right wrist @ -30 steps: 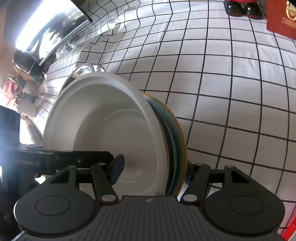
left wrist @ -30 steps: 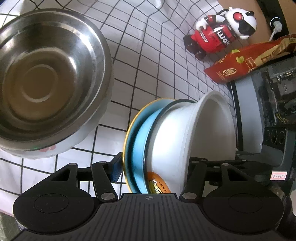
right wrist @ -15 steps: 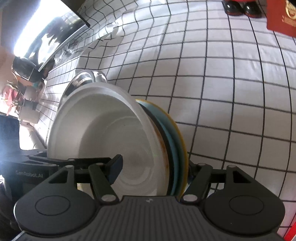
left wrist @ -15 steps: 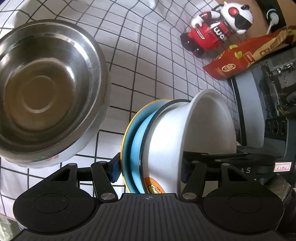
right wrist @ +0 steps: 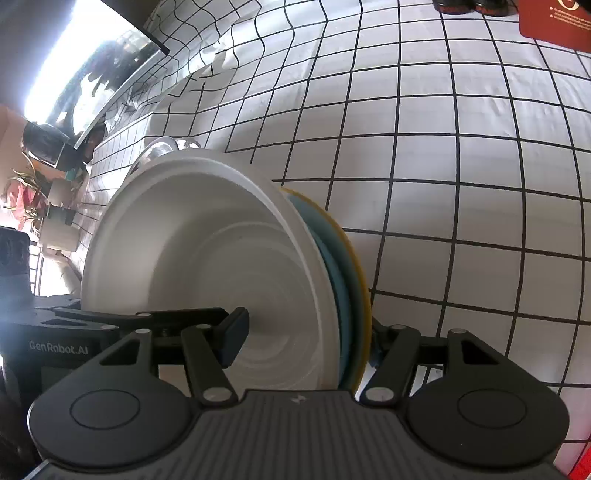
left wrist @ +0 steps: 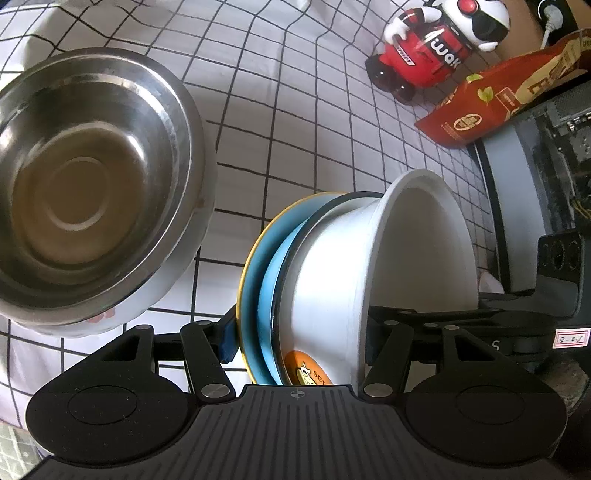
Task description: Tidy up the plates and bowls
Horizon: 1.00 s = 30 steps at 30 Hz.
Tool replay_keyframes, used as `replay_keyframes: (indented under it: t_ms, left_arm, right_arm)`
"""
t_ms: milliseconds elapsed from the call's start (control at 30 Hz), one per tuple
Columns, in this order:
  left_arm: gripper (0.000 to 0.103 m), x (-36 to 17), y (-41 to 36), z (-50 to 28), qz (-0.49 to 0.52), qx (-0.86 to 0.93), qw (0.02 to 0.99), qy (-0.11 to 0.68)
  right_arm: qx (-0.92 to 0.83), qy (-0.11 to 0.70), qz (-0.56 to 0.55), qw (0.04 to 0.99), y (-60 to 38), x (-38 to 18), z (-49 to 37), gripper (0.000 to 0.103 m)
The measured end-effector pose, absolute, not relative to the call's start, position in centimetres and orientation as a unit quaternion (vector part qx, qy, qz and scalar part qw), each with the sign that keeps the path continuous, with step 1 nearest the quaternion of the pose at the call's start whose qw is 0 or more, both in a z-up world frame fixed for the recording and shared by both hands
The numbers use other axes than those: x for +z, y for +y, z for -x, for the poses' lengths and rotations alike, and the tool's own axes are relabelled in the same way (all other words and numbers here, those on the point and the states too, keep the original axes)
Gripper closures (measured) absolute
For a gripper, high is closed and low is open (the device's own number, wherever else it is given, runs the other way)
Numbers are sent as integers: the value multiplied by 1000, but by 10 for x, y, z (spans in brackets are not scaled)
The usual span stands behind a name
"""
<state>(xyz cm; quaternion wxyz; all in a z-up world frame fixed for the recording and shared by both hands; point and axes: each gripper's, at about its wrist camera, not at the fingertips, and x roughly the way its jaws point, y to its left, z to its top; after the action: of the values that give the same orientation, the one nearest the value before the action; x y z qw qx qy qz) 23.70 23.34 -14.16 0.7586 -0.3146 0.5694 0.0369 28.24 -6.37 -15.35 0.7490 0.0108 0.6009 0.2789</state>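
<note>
A stack stands on edge between both grippers: a yellow-rimmed blue plate [left wrist: 255, 280], a second blue plate, and a white bowl [left wrist: 417, 251] nested on top. My left gripper [left wrist: 299, 332] is shut on the stack, one pad on the yellow plate's underside and the other finger inside the bowl. My right gripper [right wrist: 306, 343] grips the same stack [right wrist: 207, 266] from the opposite side, its jaws closing with a pad inside the bowl and a finger behind the yellow rim. A large steel bowl [left wrist: 92, 184] sits upright on the cloth left of the stack; only its rim [right wrist: 162, 149] peeks out in the right wrist view.
A white checked tablecloth [right wrist: 443, 147] covers the table. A red and white toy robot [left wrist: 436, 48] and a red snack bag [left wrist: 498, 107] lie at the far right. A grey machine case [left wrist: 528, 192] stands close on the right. A red box [right wrist: 554, 22] shows at the top right.
The left wrist view has tilted a little, so the steel bowl and toy sit slightly differently in frame. Both grippers stay on the stack, which has barely moved.
</note>
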Motion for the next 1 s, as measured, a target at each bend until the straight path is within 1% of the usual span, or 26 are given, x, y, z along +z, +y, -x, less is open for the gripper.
replay_keyframes:
  t_ms: [67, 333, 567, 1000]
  left_arm:
    - [40, -142, 232, -238, 312, 38, 758, 571]
    - [40, -142, 237, -230, 311, 36, 751, 581]
    - [41, -141, 239, -218, 307, 30, 747, 589]
    - [41, -144, 242, -221, 324, 48, 742, 585]
  right_arm:
    - [278, 601, -12, 749, -64, -153, -282, 41]
    - [272, 607, -13, 747, -58, -155, -276, 41]
    - [283, 612, 9, 738, -47, -158, -260, 40]
    - [277, 616, -9, 737, -49, -159, -264, 41]
